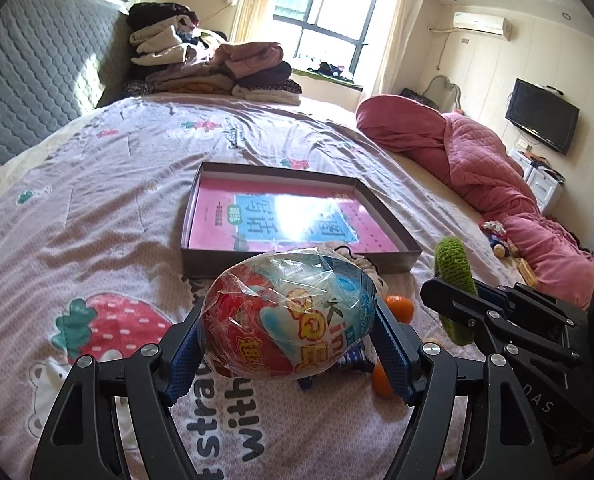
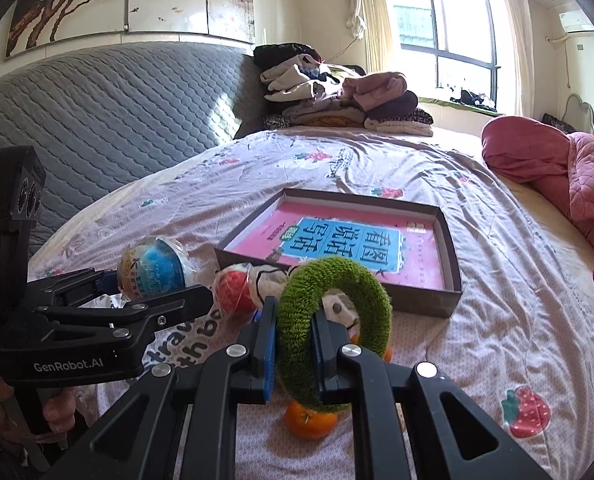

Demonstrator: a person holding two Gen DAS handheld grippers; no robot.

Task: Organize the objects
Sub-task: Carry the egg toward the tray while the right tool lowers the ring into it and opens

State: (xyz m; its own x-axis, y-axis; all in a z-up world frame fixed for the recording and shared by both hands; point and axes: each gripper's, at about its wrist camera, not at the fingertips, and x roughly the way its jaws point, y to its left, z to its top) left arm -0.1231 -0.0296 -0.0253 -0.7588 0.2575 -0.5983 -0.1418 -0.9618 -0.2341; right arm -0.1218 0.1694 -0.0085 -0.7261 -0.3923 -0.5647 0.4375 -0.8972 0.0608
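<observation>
Left gripper (image 1: 289, 336) clamping a wrapped toy egg (image 1: 289, 316), right gripper (image 2: 293, 344) pinching a green ring (image 2: 333, 332); shallow box (image 2: 451, 268) mid-bed, oranges (image 2: 311, 420) beneath

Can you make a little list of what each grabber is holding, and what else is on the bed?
left gripper: shut on egg, a plastic-wrapped toy egg, held above the bed
right gripper: shut on ring, a fuzzy green ring, pinched through one side
box: open, on the bed, pink book lying flat inside
oranges: one under the ring, more partly hidden
second egg: on the bed near the box
clothes: piled at the far end
pink quilt: bunched at the right
</observation>
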